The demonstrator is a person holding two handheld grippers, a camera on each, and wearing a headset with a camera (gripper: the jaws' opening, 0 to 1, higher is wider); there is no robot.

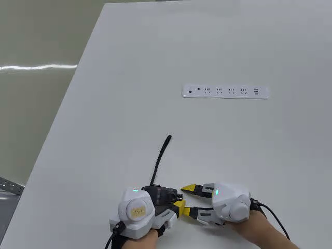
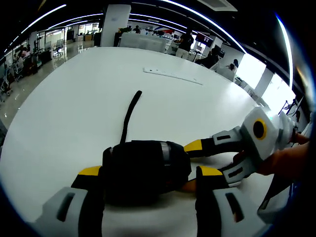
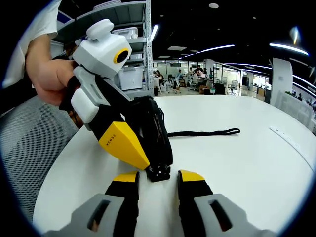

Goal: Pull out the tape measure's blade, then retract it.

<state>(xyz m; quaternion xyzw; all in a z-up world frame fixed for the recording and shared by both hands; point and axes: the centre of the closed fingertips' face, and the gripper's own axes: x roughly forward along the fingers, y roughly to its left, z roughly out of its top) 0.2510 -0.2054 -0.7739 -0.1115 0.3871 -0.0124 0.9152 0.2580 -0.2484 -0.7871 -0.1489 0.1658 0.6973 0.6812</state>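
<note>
Two holds req'd: my left gripper (image 2: 150, 174) clamps tape measure (image 3: 150, 126), OK. Right gripper (image 3: 158, 178) part-open, empty; I should pinch blade tab (image 3: 159, 172) squarely.

This is an open-plan office. Far ahead of the right hand-held gripper (image 3: 158, 175), people sit at rows of desks (image 3: 197, 81) under long ceiling light strips (image 3: 217, 48). To its left stand a metal shelving rack (image 3: 147, 54) holding white boxes and a grey mesh chair (image 3: 29, 143). Beyond the left hand-held gripper (image 2: 150, 171), a white power strip (image 2: 173, 75) lies on the broad white surface (image 2: 74, 98), with a square pillar (image 2: 114, 24) and glossy floor (image 2: 22, 81) farther off.
</note>
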